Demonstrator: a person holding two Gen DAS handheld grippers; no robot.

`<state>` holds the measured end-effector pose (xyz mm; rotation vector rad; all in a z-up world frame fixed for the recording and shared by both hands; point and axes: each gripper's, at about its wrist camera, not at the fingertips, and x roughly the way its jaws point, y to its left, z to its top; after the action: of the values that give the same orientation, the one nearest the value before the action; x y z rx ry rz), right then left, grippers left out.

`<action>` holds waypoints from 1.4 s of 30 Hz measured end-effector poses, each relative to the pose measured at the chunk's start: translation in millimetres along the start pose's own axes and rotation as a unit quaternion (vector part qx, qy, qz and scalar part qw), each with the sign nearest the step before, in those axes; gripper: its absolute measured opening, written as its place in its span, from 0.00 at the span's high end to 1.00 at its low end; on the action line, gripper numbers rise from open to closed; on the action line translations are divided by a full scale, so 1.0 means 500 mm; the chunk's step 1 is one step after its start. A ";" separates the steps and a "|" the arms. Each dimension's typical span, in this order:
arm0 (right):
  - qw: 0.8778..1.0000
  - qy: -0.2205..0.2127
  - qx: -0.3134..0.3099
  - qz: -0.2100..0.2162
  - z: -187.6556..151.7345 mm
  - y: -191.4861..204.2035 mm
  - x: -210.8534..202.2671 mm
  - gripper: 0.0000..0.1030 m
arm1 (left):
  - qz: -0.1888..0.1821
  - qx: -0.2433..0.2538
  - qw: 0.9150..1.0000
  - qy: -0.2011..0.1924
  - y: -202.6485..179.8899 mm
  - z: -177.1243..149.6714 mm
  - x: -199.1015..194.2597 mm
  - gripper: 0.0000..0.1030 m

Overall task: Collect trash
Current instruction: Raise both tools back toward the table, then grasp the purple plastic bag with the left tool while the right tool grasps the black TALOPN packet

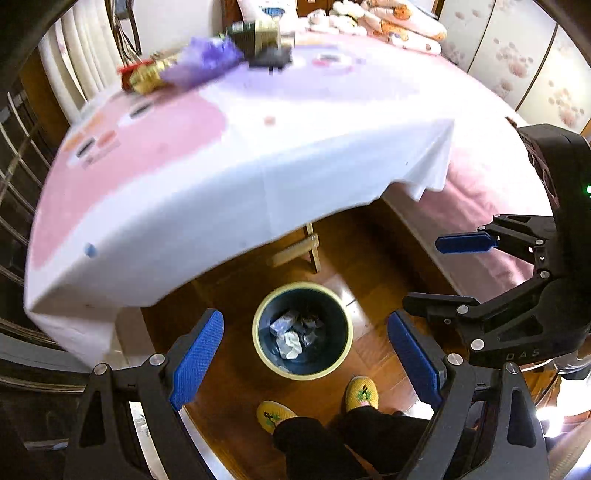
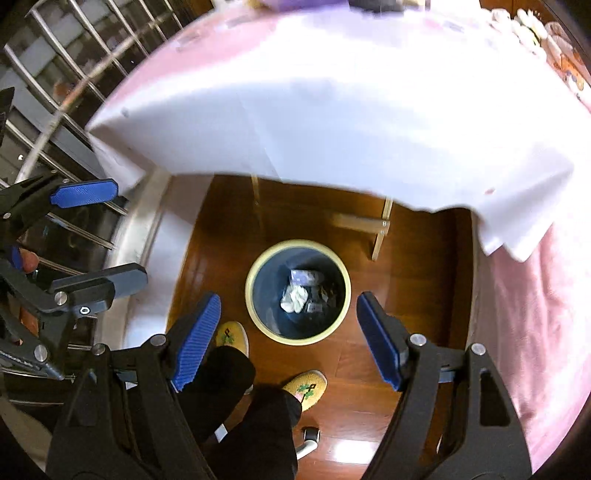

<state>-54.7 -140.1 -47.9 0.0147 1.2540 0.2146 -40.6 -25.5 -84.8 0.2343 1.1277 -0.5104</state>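
Observation:
A round bin (image 1: pixel 264 355) with a cream rim and dark liner stands on the wooden floor below the table edge, with crumpled white and grey trash (image 1: pixel 291 341) inside. It also shows in the right wrist view (image 2: pixel 258 325) with the trash (image 2: pixel 295 297). My left gripper (image 1: pixel 304 360) is open and empty, high above the bin. My right gripper (image 2: pixel 288 341) is open and empty, also above the bin; it shows at the right of the left wrist view (image 1: pixel 424 273). The left gripper shows at the left of the right wrist view (image 2: pixel 101 238).
A table with a white and pink cloth (image 1: pixel 221 177) overhangs the bin. A purple bag (image 1: pixel 207 61), gold and red packets (image 1: pixel 146 74) and a dark bottle (image 1: pixel 258 33) lie at its far side. A pink bed (image 2: pixel 535 314) is right. My slippered feet (image 1: pixel 362 393) stand near the bin.

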 end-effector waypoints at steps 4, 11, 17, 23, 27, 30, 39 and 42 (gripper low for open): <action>0.999 -0.033 -0.009 0.001 0.026 0.016 -0.095 0.28 | 0.011 -0.002 1.000 -0.018 -0.013 0.026 -0.091 0.11; 0.995 -0.089 -0.035 -0.001 0.075 0.046 -0.227 0.28 | 0.020 0.002 0.998 -0.067 -0.025 0.088 -0.238 0.11; 0.989 -0.130 -0.067 -0.009 0.136 0.062 -0.315 0.28 | 0.023 0.002 0.996 -0.088 -0.021 0.145 -0.319 0.11; 0.984 -0.157 -0.077 -0.007 0.204 0.065 -0.358 0.28 | 0.032 -0.006 0.993 -0.111 -0.004 0.202 -0.361 0.11; 0.983 -0.164 -0.083 -0.018 0.249 0.065 -0.356 0.28 | 0.032 -0.004 0.993 -0.111 0.021 0.245 -0.358 0.11; 0.983 -0.166 -0.072 -0.022 0.286 0.057 -0.344 0.28 | 0.016 -0.008 0.995 -0.100 0.052 0.285 -0.331 0.11; 0.987 -0.144 0.022 -0.064 0.440 -0.023 -0.217 0.28 | -0.003 0.030 0.997 -0.067 0.193 0.470 -0.165 0.11; 0.986 -0.129 0.069 -0.075 0.496 -0.058 -0.160 0.28 | -0.013 0.044 0.997 -0.055 0.248 0.548 -0.103 0.11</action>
<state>159.9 -155.7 101.7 0.0648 1.0050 -0.0063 223.6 -22.2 67.5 0.2651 1.0031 -0.5897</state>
